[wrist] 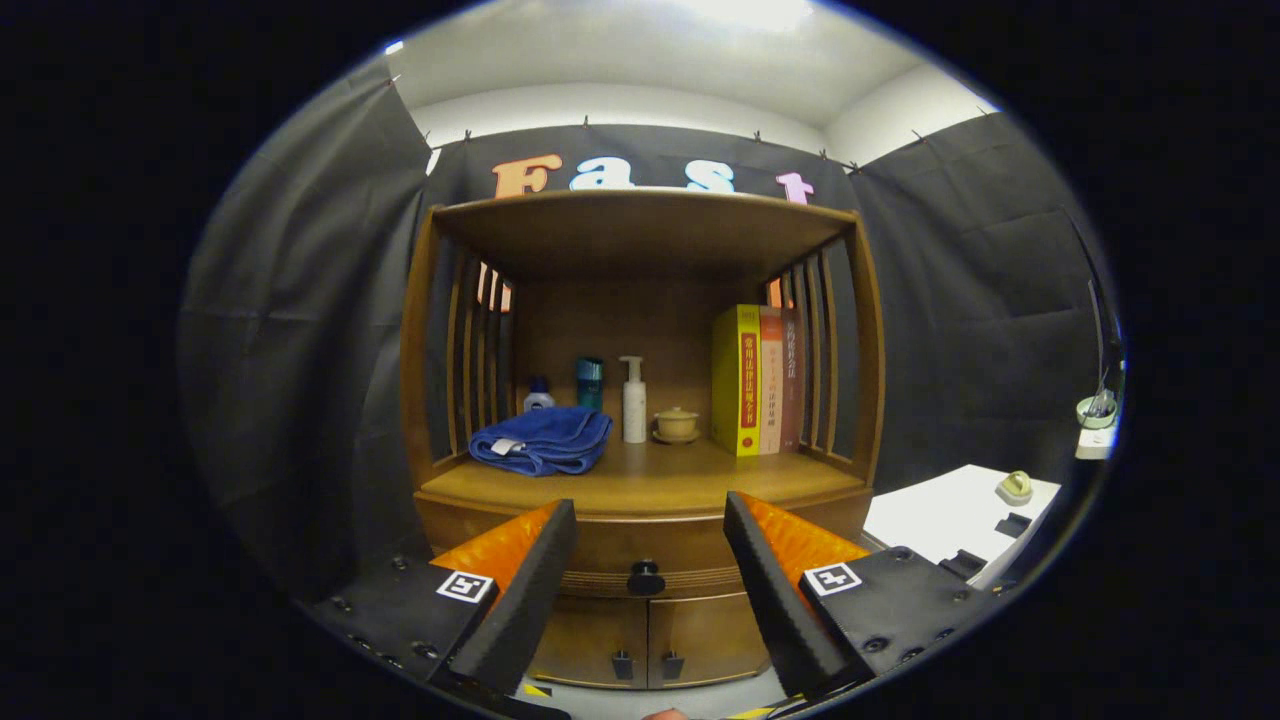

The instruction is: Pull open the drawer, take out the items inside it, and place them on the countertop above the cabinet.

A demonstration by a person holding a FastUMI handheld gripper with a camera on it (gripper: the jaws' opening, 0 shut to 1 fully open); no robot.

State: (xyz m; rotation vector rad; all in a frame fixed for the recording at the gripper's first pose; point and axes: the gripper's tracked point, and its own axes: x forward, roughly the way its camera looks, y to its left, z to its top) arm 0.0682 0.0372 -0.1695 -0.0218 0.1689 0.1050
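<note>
While the gripper point(648, 560) hangs before the wooden cabinet point(640, 470), its fingers stand wide apart, holding nothing. Between them, beyond the tips, sits the dark knob point(646, 578) of the closed drawer point(646, 560). Farther back, the countertop point(650, 478) carries a folded blue towel point(542, 440), a white pump bottle point(634, 400), a small lidded cup point(677, 424) and upright books point(757, 380).

Hand-held gripper point(650, 545) fingers spread apart before the closed drawer's knob point(646, 577).
</note>
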